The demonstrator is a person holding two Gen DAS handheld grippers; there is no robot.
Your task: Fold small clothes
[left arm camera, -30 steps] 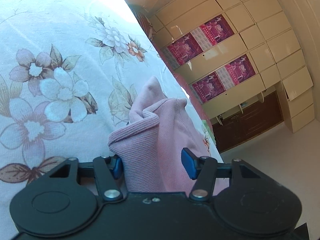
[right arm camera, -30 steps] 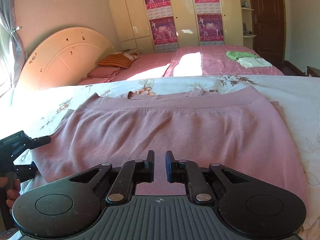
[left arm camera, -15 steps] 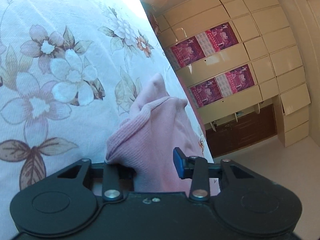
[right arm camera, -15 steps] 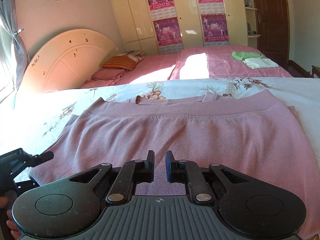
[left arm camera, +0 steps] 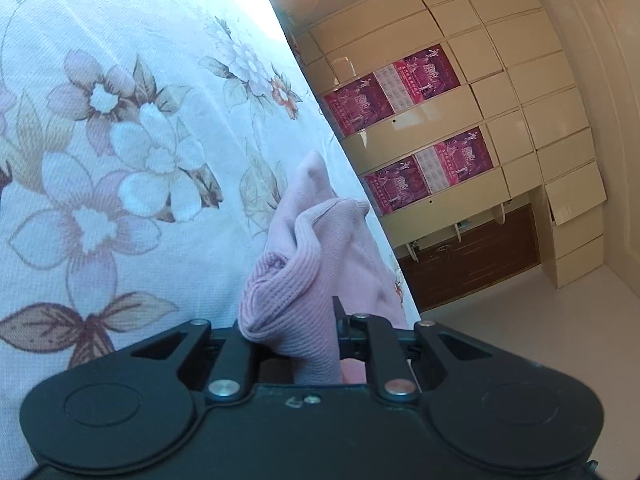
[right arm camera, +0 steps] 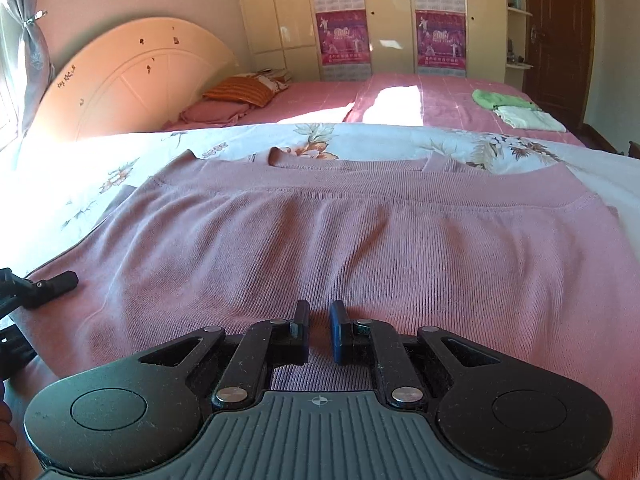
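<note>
A pink knit sweater point(right arm camera: 360, 232) lies spread flat on the floral bedsheet point(right arm camera: 360, 140), its neckline at the far side. My right gripper point(right arm camera: 320, 316) is shut on a small pinch of cloth at the sweater's near edge, and wrinkles fan out from the pads. At the sweater's left side, my left gripper point(left arm camera: 296, 320) has its jaws closing on a bunched ribbed edge of the sweater point(left arm camera: 312, 248), which rises in folds between them. One of its fingers point(right arm camera: 56, 282) shows at the left of the right wrist view.
Beyond the floral sheet point(left arm camera: 120, 160) is a second bed with a pink cover point(right arm camera: 320, 100), pillows point(right arm camera: 240, 90) and folded green point(right arm camera: 500, 100) and white clothes point(right arm camera: 528, 118). A curved headboard point(right arm camera: 132, 76), a cream wardrobe point(right arm camera: 392, 20) and a brown door point(right arm camera: 556, 32) stand behind.
The left jaws have come together from wide apart onto the sweater's edge, bunching it up. The right gripper has moved down and closer over the sweater, still pinching it.
</note>
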